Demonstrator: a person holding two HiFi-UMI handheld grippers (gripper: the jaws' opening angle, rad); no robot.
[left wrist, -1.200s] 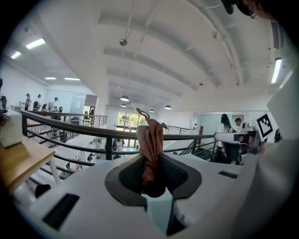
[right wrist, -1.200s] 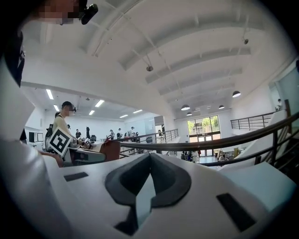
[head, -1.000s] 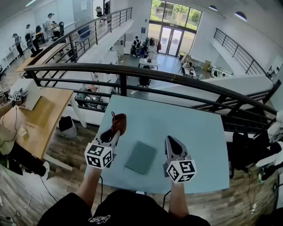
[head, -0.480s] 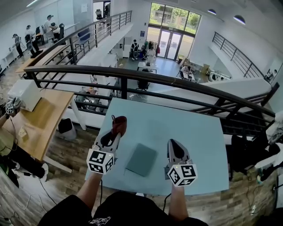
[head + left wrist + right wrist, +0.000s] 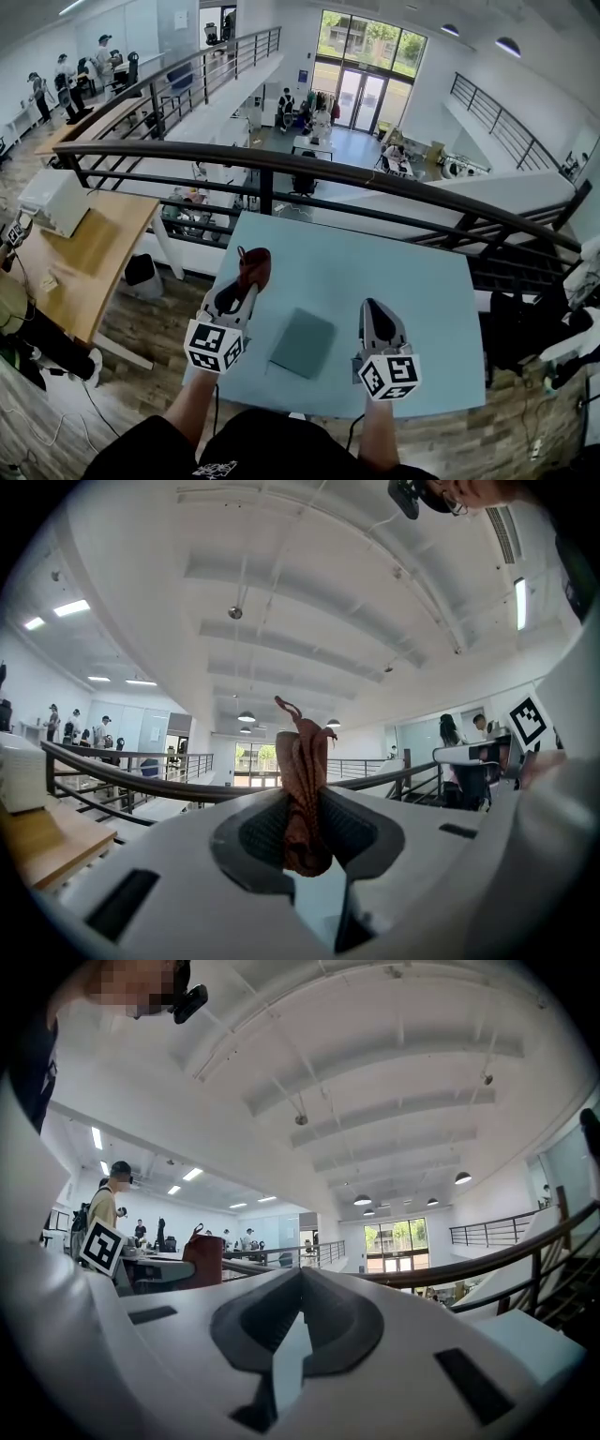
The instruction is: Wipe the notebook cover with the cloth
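Left gripper is clamped on the reddish-brown cloth, and the bunch stands up out of its jaws over the left part of the pale blue table. The green notebook lies flat near the table's front edge, between the two grippers, touched by neither. Right gripper hovers to its right, jaws pressed together on nothing.

mezzanine level, white walls and ceiling. light blue counter stands against a black metal railing overlooking a lower hall. wooden desk at left on plank floor. glazed doors at far end, daylight beyond; ceiling lamps lit
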